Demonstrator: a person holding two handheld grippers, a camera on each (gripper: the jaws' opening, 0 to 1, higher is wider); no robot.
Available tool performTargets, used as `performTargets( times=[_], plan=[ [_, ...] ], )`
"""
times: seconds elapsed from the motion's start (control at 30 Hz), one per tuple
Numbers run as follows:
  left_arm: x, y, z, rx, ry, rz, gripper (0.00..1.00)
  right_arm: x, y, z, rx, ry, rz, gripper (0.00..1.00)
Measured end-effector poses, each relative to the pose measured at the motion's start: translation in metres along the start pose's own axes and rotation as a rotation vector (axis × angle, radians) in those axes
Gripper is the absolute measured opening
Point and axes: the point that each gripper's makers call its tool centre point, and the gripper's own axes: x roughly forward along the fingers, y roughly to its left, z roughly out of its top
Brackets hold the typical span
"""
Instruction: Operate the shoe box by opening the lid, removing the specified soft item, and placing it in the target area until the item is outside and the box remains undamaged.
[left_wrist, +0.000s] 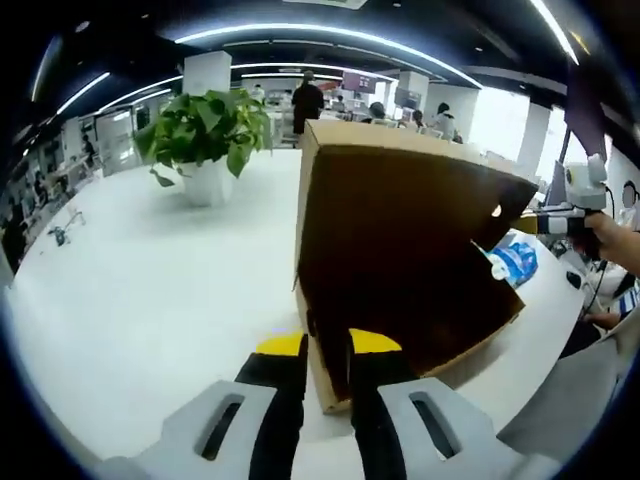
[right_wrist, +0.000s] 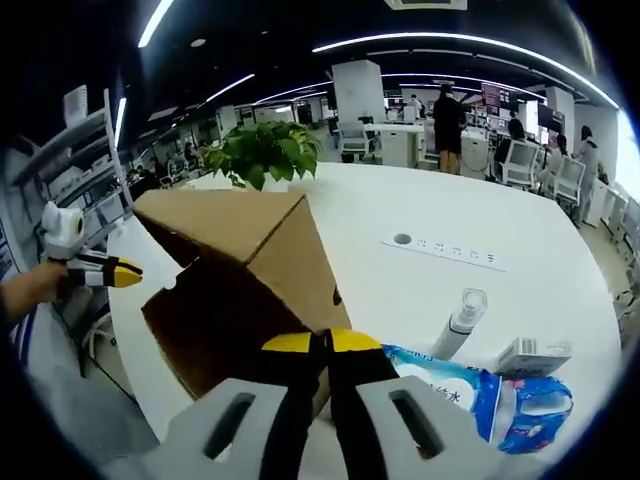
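A brown cardboard shoe box stands tilted on the white table, its dark inside facing the left gripper view. My left gripper is shut on the box's near wall, one jaw on each side. At the box's far edge, the right gripper is held by a hand. In the right gripper view, my right gripper is pinched at the near corner of the shoe box, and the left gripper shows at its far side. A soft blue and white packet lies on the table beside the box, also seen as the packet.
A potted green plant stands farther back on the table. A white tube, a small white carton and a flat socket strip lie near the packet. People stand far behind. The table's edge runs close to the box.
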Motion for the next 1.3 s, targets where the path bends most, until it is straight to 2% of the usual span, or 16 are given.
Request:
performTargets(
  times=[0.2,0.4,0.67,0.83,0.97,1.1,1.3],
  plan=[
    [-0.009,0.005,0.012,0.021,-0.030,0.016,0.13,-0.005,0.007,-0.009,-0.033,0.004,0.009,0.04],
    [-0.019,-0.002,0.023,0.051,-0.053,0.008,0.14,-0.010,0.010,-0.016,-0.049,0.002,0.023,0.04],
    [-0.023,-0.014,0.025,0.100,-0.067,-0.019,0.17,-0.018,0.022,-0.024,-0.106,-0.010,0.062,0.09],
    [-0.023,-0.024,0.018,0.173,-0.051,-0.049,0.19,-0.021,0.031,-0.031,-0.164,-0.009,0.098,0.14],
    [-0.022,-0.030,0.011,0.225,-0.034,-0.063,0.21,-0.022,0.038,-0.037,-0.179,-0.010,0.124,0.20],
    [-0.023,-0.033,0.004,0.236,-0.028,-0.078,0.27,-0.023,0.041,-0.044,-0.219,-0.004,0.137,0.23],
    [-0.022,-0.034,-0.008,0.243,-0.005,-0.097,0.30,-0.024,0.050,-0.055,-0.227,0.012,0.181,0.31]
  ],
)
